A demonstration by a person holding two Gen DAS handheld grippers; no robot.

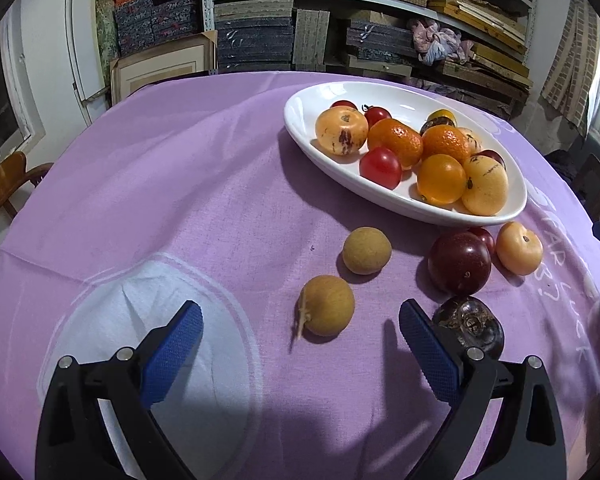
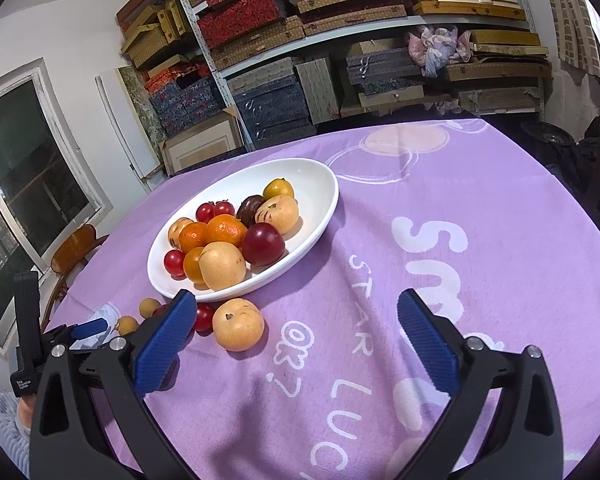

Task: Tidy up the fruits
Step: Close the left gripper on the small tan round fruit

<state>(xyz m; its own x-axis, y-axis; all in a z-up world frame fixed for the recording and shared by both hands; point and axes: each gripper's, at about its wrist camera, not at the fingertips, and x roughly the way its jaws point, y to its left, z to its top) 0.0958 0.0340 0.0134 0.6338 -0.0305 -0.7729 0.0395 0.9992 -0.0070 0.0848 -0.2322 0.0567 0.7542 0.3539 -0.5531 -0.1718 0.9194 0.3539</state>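
A white oval dish (image 1: 300,114) (image 2: 324,184) holds several fruits: oranges, cherry tomatoes, yellow fruits, a plum. On the purple tablecloth lie two tan longans (image 1: 327,311) (image 1: 367,250), a dark red plum (image 1: 459,262), a yellow fruit (image 1: 518,247) (image 2: 238,324), a small cherry tomato (image 2: 203,317) and a dark wrinkled fruit (image 1: 470,325). My left gripper (image 1: 300,330) is open, the nearer longan between its fingers. My right gripper (image 2: 296,320) is open and empty, just right of the yellow fruit. The left gripper also shows in the right wrist view (image 2: 88,330).
The tablecloth (image 1: 180,184) covers a round table with white print. A wooden chair (image 1: 4,188) stands at the left edge. Shelves of stacked boxes (image 1: 340,12) fill the wall behind the table.
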